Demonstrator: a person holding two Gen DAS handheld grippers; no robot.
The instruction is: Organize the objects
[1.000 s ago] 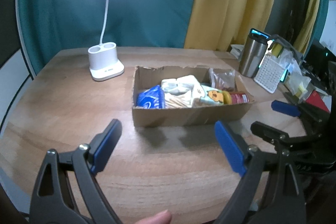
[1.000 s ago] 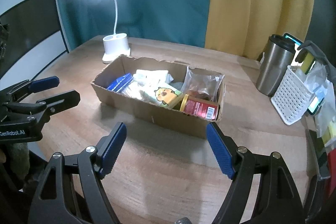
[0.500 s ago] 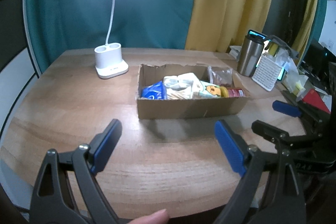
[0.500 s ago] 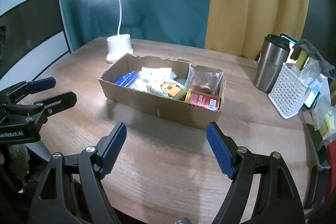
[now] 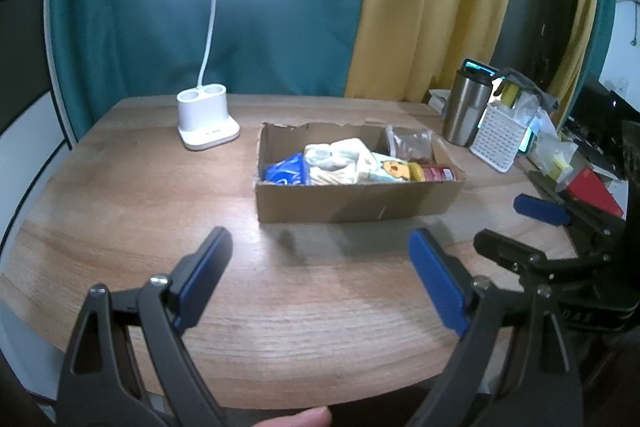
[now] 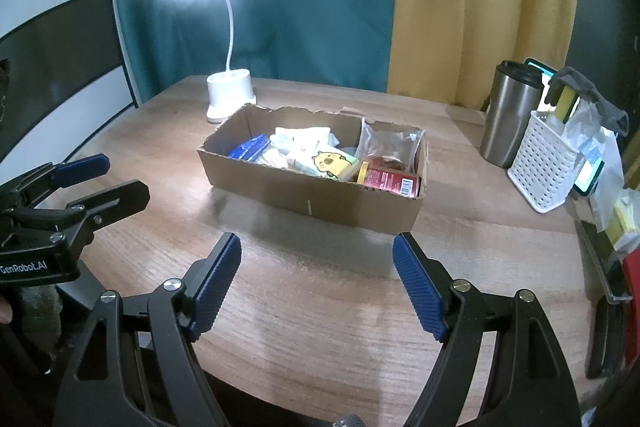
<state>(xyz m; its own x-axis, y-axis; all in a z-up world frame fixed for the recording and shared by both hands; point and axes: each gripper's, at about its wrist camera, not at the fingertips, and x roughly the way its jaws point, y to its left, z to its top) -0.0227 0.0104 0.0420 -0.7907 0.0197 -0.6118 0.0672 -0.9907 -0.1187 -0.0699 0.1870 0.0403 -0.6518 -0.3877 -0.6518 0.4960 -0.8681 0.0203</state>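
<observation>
both grippers hang above the near edge of the tabletop point(image 6: 320, 307), well short of the box point(image 6: 316, 203). the left gripper point(image 5: 320, 279) has its fingers wide and empty, and so does the right gripper point(image 6: 316, 283). the box sits mid-frame in both views, packed with a blue pack point(image 6: 250, 147), a tissue pack point(image 6: 334, 163), a red jar point(image 6: 390, 181) and a clear bag point(image 6: 390, 143). the risk i see is crowding: a reach into that tight row could snag the bag or drag the light cardboard across the wood. the tumbler point(image 6: 510, 115) and basket point(image 6: 540, 167) at right stand close enough for a wide swing to knock.
</observation>
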